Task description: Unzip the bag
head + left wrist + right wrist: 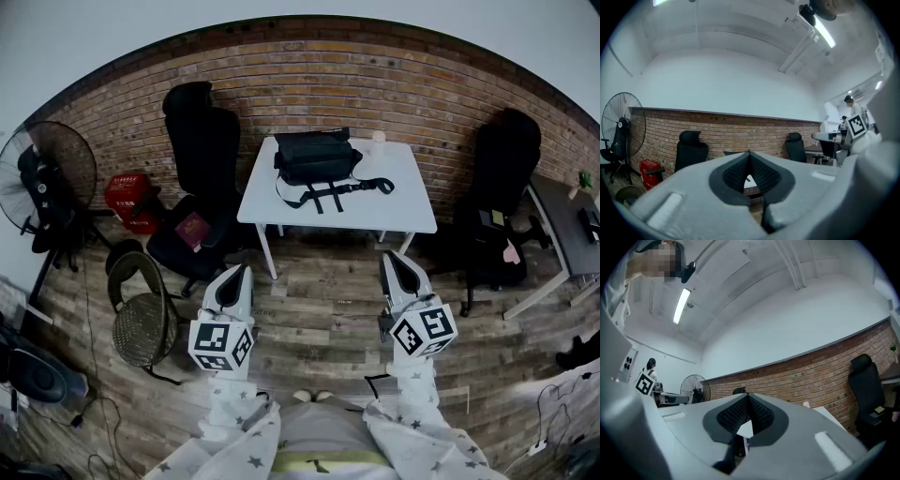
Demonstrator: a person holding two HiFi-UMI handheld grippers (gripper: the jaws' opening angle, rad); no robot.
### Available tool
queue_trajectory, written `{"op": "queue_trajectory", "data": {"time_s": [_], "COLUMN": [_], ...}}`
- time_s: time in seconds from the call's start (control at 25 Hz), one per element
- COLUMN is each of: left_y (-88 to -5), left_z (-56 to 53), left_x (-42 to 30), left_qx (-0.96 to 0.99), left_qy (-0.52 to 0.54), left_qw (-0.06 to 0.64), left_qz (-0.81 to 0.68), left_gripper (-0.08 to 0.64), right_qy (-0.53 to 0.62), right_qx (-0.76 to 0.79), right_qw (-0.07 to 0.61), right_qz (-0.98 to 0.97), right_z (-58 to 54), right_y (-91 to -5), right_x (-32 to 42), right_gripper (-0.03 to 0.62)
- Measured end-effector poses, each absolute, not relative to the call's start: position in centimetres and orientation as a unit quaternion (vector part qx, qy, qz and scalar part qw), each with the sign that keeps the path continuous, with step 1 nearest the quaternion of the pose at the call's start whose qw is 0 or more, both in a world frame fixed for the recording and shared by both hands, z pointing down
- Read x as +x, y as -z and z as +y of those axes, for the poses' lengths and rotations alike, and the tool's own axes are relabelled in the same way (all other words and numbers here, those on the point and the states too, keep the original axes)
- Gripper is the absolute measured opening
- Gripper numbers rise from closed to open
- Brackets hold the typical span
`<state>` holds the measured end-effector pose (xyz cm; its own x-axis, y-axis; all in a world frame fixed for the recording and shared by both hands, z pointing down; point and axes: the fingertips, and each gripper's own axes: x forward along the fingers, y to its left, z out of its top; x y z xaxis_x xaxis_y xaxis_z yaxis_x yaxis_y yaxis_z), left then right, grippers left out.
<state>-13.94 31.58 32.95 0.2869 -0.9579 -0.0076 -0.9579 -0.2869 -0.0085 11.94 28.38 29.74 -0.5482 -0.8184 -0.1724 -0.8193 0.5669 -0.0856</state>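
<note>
Cool, even indoor light, fairly dim overall. Lit ceiling tube light gave mild glare; another bloomed in the left gripper view. Soft shadow sat under the table. The black bag lost detail. Heavy fisheye bending, dark vignetted corners. Nearest foreground was out of focus.

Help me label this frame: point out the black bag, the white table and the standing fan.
black bag [314,155], head view, middle of its top.
white table [405,208], head view, bare top near its right edge.
standing fan [73,155], head view, its round grille.
</note>
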Motion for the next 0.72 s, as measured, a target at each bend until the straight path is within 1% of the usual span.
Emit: {"op": "queue_trajectory", "data": {"time_s": [0.56,0.72], "left_y": [-33.7,-34.7], "left_z": [31.4,31.5], "left_x": [-11.3,-11.4], "left_qx": [-0.798,-0.786], "left_qy": [0.009,0.004], "left_qw": [-0.003,-0.018], "left_qz": [0.603,0.618], "left_gripper": [-0.002,-0.002], "right_qy": [0.025,0.035], "right_qx": [-0.457,-0.448], "right_qw": [0.108,0.102], "right_qz": [0.883,0.888], "right_z": [27.3,26.8], "right_y": [-30.8,-31.8], "right_x": [14.7,14.8], "right_gripper": [0.008,0.008]}}
